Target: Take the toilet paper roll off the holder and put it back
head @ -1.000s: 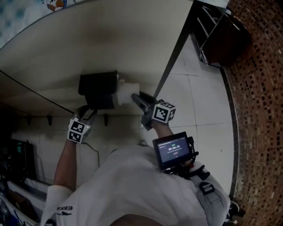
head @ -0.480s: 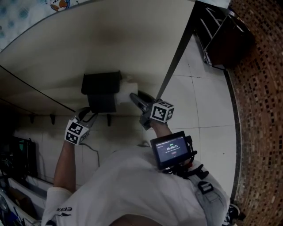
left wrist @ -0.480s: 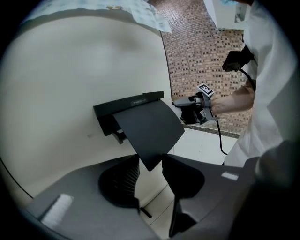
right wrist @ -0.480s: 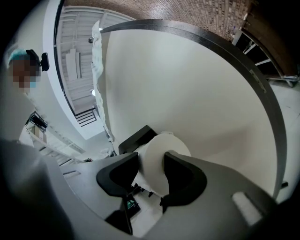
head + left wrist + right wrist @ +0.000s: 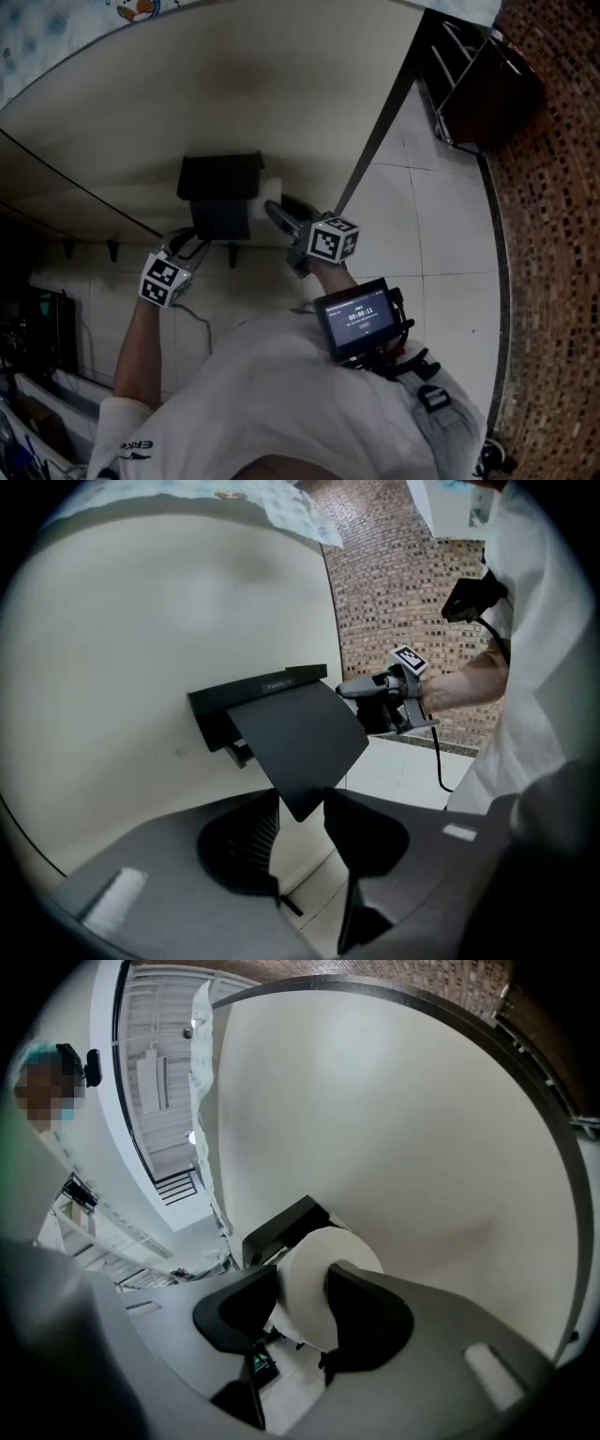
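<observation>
A black toilet paper holder (image 5: 220,173) is fixed to the cream wall. Its cover flap (image 5: 295,738) is tilted up, and the flap's lower corner sits wedged between the jaws of my left gripper (image 5: 302,817), which is shut on it. In the head view that left gripper (image 5: 195,242) is just below the holder. My right gripper (image 5: 302,1302) is shut on the white toilet paper roll (image 5: 314,1279), one pad on each side. The roll (image 5: 269,192) is right at the holder's right side, partly hidden by the flap. The right gripper (image 5: 272,208) reaches in from the right.
A dark metal rack (image 5: 478,84) stands at the top right beside a brick wall (image 5: 553,234). A black bar (image 5: 375,131) runs diagonally down the wall's edge. A thin black cable (image 5: 75,192) crosses the wall at left. Pale floor tiles (image 5: 412,216) lie to the right.
The right gripper has carried the roll leftward into the holder, so less of the roll shows beside the flap. The left gripper has stayed under the flap.
</observation>
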A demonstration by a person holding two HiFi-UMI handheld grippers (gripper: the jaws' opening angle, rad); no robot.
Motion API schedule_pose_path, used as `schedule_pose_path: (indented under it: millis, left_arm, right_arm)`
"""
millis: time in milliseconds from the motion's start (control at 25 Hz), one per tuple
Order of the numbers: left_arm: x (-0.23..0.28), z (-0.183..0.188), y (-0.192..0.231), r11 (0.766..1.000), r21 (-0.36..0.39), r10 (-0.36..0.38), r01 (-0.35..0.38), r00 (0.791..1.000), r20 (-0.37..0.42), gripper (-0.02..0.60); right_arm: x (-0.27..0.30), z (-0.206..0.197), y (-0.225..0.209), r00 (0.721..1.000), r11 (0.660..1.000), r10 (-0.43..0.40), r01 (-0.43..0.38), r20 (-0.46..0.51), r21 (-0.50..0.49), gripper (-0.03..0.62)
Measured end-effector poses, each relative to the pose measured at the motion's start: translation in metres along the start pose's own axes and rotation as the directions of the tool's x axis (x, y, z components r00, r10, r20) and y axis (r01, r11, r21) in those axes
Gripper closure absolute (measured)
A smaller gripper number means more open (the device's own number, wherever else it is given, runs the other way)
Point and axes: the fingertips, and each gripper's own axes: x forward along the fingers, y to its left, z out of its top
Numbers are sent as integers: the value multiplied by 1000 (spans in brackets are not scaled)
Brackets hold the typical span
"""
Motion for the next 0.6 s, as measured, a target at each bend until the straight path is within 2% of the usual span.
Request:
schedule_pose_path:
  millis: [600]
  left_arm:
    - [0,-14,13,999,-17,-27,27,1000,2,434]
  right_arm:
    - [37,-21,7,999,999,-3,2,-38,-36,408]
